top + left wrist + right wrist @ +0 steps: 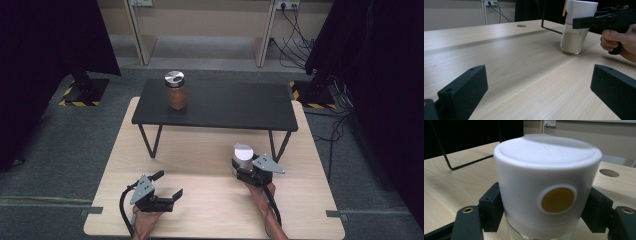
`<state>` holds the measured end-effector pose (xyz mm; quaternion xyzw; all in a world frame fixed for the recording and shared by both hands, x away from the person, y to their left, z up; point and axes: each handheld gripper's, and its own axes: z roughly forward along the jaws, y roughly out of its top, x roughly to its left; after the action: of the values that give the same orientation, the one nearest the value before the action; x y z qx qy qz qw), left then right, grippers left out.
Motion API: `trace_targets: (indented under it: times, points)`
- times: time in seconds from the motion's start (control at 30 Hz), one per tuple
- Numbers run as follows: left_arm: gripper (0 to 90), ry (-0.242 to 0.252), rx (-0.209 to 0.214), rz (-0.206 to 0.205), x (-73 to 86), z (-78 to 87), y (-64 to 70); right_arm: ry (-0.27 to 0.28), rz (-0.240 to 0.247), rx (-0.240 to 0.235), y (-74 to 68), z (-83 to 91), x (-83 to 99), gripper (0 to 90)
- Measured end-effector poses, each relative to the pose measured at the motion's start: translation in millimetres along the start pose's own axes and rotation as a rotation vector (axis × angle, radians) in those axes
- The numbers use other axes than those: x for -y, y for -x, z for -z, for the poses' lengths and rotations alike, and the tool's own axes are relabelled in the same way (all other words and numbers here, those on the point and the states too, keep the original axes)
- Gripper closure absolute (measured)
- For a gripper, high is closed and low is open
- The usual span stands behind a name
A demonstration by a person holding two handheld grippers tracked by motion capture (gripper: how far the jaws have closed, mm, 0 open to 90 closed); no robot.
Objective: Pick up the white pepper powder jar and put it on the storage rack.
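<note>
A glass jar with a white lid stands on the wooden table, just in front of the black shelf's right leg. My right gripper is shut on it, one jaw on either side of the lid. The right gripper view is close on the jar, its lid bearing a round yellow button, held between the right gripper jaws. The jar holds pale powder and its base rests on the table. My left gripper stands open and empty at front left, its jaws wide in the left gripper view.
A low black shelf on thin wire legs spans the back of the table. On its left end stands a silver-lidded jar of brown contents. Bare tabletop lies between the grippers. Cables run over the floor at back right.
</note>
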<state>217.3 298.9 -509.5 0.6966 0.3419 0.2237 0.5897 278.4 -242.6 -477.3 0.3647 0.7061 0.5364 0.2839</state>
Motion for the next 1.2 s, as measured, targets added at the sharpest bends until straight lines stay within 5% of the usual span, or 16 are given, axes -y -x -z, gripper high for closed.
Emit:
trace_targets:
  times: [0.57, 1.2]
  points:
    - [0.5, -0.001, 0.001, 0.002, -0.2, -0.4, 0.1, -0.005, -0.002, 0.011, -3.8, 7.7, -4.6, 30.3]
    - [0.6, -0.002, 0.003, 0.002, -0.3, -0.4, -0.2, 0.011, 0.020, -0.066, 8.7, 36.5, -42.2, 30.3]
